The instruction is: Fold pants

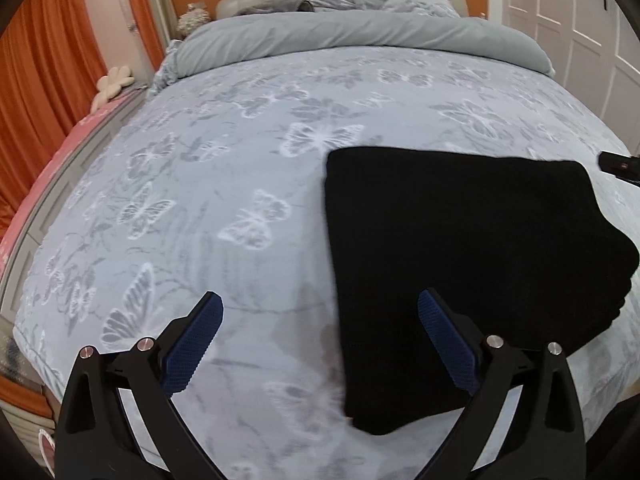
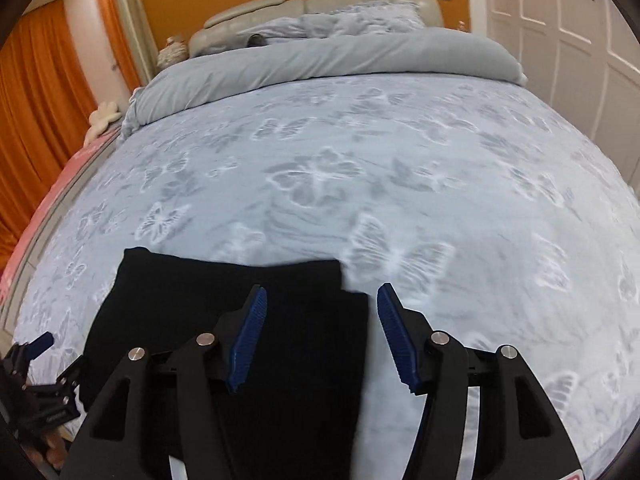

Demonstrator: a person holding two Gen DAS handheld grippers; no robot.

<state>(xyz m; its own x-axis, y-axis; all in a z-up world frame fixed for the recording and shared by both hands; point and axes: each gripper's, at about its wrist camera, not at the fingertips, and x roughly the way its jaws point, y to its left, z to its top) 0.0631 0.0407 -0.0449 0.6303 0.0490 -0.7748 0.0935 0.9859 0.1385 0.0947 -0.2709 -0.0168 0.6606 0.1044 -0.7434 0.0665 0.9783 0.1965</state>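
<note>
Black pants [image 1: 460, 264]: folded into a compact multi-layer stack, lying flat on the butterfly-print bedspread [image 1: 224, 184] near the foot of the bed. Stacked fold edges show along the right side in the left wrist view. Waistband, legs and seams cannot be told apart; the cloth reads as a plain black mass.

Left gripper [image 1: 320, 312]: fingers spread wide, holding nothing. The stack lies at 1 to 2 o'clock from it; its left edge runs between the blue pads, the right pad [image 1: 444, 340] over cloth, the left pad over bare bedspread.

Right gripper [image 2: 322, 308]: fingers spread, holding nothing. The stack [image 2: 224, 312] lies at 9 to 10 o'clock from it; its right edge falls between the pads, the left pad [image 2: 250, 340] over cloth.

Governing relation: the stack sits between the two grippers, each straddling one side edge; neither is clearly nearer. Its long axis appears to run toward the headboard, though fisheye bending makes that uncertain.

Judgement: folding looks largely done.

Obscured: the stack's near edge is covered by gripper bodies; whether the pads touch the cloth cannot be told. Frames slightly blurred.

Also present: grey duvet roll [image 1: 360, 36], orange curtain [image 1: 36, 100], white wardrobe [image 1: 560, 8].
</note>
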